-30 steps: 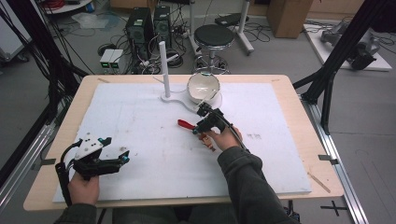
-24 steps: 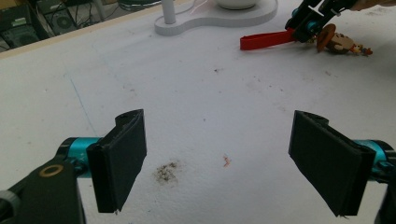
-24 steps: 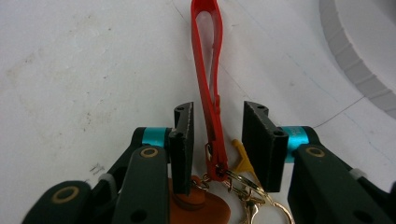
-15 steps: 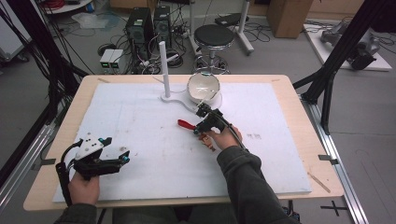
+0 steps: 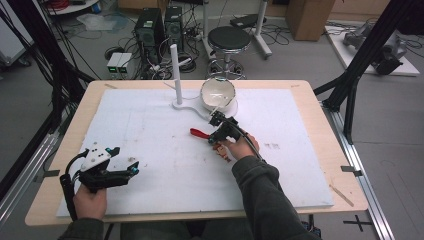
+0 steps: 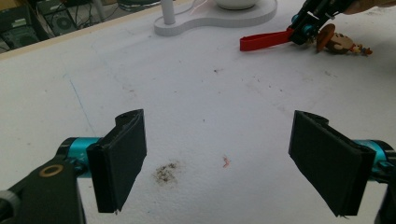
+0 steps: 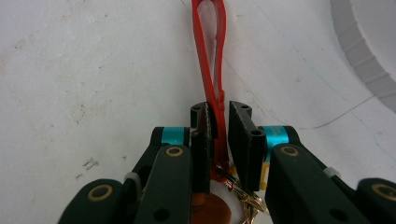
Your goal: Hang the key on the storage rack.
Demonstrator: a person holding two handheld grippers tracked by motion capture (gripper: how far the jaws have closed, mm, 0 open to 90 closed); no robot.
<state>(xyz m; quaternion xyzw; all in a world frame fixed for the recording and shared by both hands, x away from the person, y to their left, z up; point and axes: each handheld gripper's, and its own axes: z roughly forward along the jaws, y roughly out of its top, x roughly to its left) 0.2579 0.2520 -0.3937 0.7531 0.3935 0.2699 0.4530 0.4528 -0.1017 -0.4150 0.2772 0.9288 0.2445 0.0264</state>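
Observation:
A red strap lies on the white board, joined to a small brown charm by a gold ring. My right gripper sits low over the strap's near end. Its jaws have just been closing, and the red strap is now pinched between the pads, at my right gripper. My left gripper rests at the board's front left, held in a hand. In its own view my left gripper stands wide open over bare board, with the red strap and charm far off.
A white stand with an upright post and a white bowl sits at the back of the white board, just beyond the strap. The wooden table edge frames the board. A stool and computers stand on the floor behind.
The right gripper's jaws have drawn together around the red strap. Both hands have kept their places.

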